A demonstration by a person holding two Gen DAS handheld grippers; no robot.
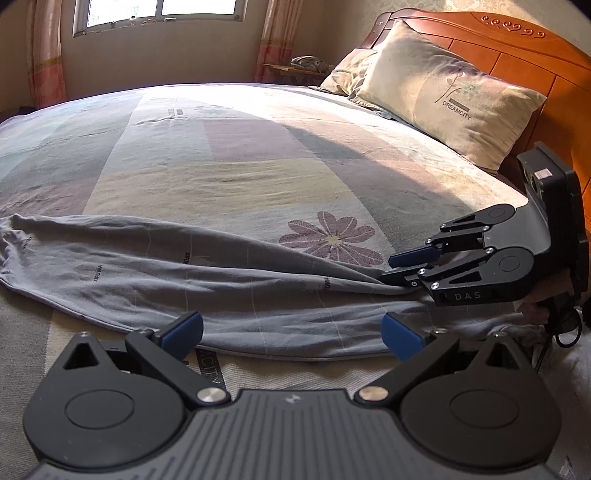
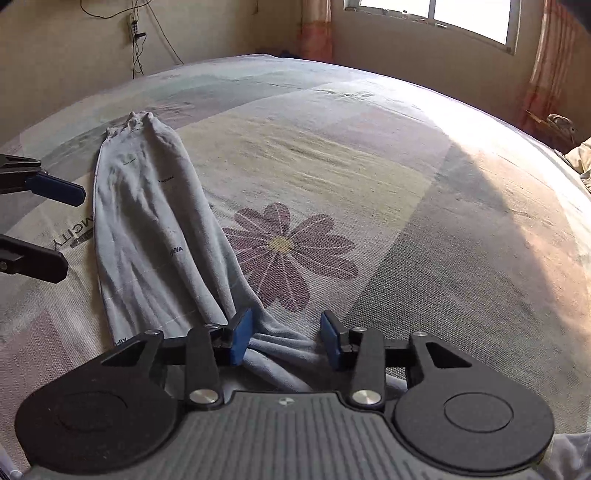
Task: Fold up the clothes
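Grey trousers (image 1: 155, 273) lie stretched in a long strip across the near part of the bed (image 1: 236, 173), legs together, small dark lettering scattered over the cloth; in the left wrist view the cuffs reach the far left and the bunched end gathers at the right; a purple flower print (image 1: 330, 242) on the patchwork sheet sits just beyond the cloth.

Left hand-held gripper (image 1: 291, 334) hovers over the near edge of the trousers with its blue pads (image 1: 186, 332) wide apart, gripping nothing; right hand-held gripper (image 1: 400, 266) comes in from the right, low on the bunched end of the garment.

From the right wrist view the trousers (image 2: 147, 221) run away from the camera toward the far left, and the gathered cloth passes between the blue pads (image 2: 240, 334) of the right hand-held gripper (image 2: 286, 338); the jaws stand a little apart, and no pad is seen pressing the fabric; the flower print (image 2: 284, 251) lies just right of the trousers; the left hand-held gripper (image 2: 55, 225) enters at the left edge.

Two pillows (image 1: 443, 96) lean against an orange wooden headboard (image 1: 517, 55) at the far right; a curtained window (image 1: 159, 11) lights the far wall.
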